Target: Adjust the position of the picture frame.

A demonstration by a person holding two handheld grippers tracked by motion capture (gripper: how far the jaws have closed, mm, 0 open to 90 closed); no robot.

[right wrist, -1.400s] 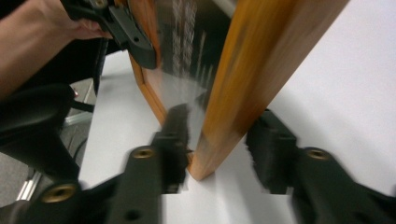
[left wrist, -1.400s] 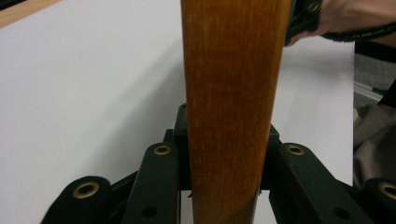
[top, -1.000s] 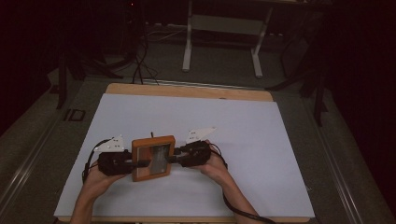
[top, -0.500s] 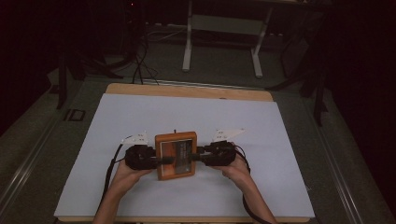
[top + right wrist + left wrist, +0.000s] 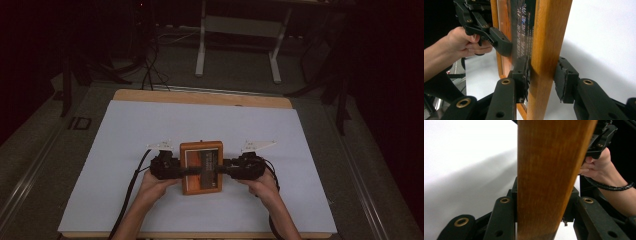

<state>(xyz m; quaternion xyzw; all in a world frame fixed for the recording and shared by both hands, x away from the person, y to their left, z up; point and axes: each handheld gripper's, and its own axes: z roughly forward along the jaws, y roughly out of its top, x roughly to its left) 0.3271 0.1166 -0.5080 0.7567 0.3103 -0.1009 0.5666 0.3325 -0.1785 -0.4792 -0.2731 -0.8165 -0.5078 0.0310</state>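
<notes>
Wooden frame [image 5: 201, 167] mid-bench [image 5: 125, 130], open room all round; left gripper [image 5: 181, 171] fingers just loosening on its left edge, right gripper [image 5: 222, 170] fingers clamp the right edge.

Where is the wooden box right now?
In the high view, the wooden box sits near the table's front middle on the white tabletop, between the left gripper and the right gripper.

a white sheet [image 5: 125, 150] covers most of a wooden table [image 5: 200, 97], whose bare far edge shows beyond it. past the table, a white metal stand [image 5: 237, 45] with two legs sits on the dark grey floor [image 5: 380, 165], with black cables [image 5: 147, 65] to its left.
</notes>
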